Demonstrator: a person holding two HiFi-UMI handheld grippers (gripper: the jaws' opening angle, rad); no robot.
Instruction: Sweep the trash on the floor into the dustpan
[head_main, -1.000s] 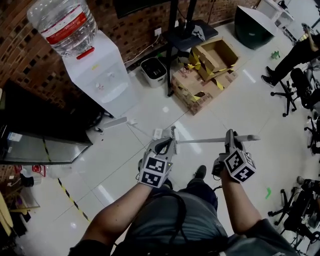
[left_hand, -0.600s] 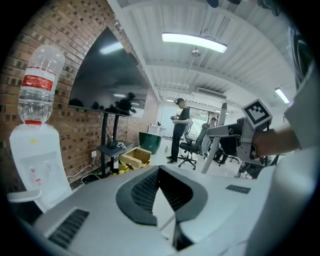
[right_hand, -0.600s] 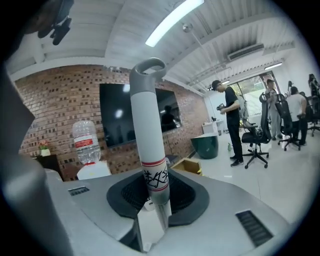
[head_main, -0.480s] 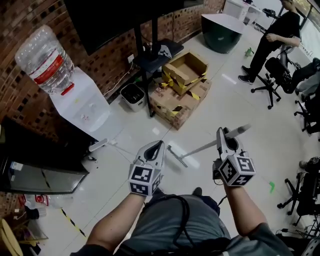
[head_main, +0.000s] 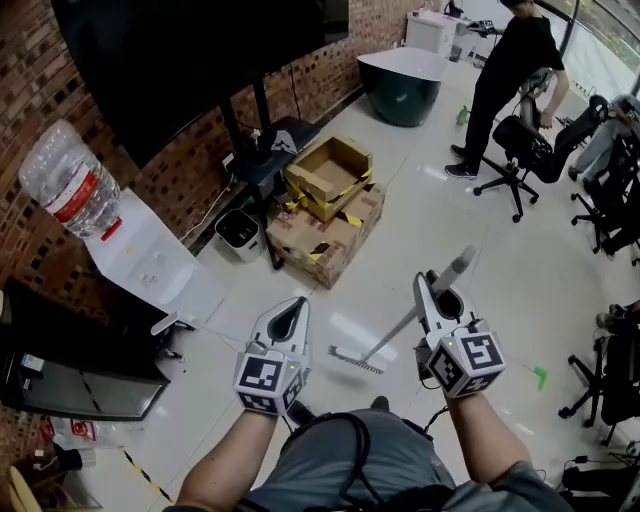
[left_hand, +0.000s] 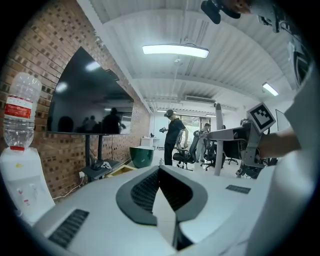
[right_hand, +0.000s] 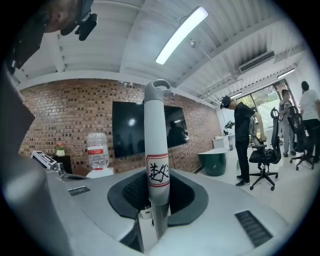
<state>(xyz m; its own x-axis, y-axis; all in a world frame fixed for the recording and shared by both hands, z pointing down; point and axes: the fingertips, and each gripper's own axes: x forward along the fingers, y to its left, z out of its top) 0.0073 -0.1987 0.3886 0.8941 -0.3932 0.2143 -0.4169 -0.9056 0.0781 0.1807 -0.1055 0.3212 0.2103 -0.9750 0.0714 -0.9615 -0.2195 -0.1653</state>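
Note:
My right gripper (head_main: 432, 292) is shut on the grey handle of a broom (head_main: 400, 328). The handle slants down to the left, and its comb-like head (head_main: 355, 361) hangs low between my two hands. In the right gripper view the handle (right_hand: 156, 150) stands upright between the jaws of that gripper (right_hand: 155, 202) and carries a red-edged label. My left gripper (head_main: 292, 312) is to the left of the broom head, apart from it. Its jaws are closed together with nothing between them (left_hand: 160, 175). A small green scrap (head_main: 540, 377) lies on the floor at the right. No dustpan is in view.
Taped cardboard boxes (head_main: 325, 215) sit ahead by a TV stand (head_main: 262, 160) and a small white bin (head_main: 240, 230). A water dispenser (head_main: 155, 265) stands at the left. A green tub (head_main: 400, 88), a standing person (head_main: 505, 75) and office chairs (head_main: 520, 150) are at the back right.
The broom has swung from level between the grippers to slanting down, with its head now away from the left gripper. The head view has turned toward the room's right side.

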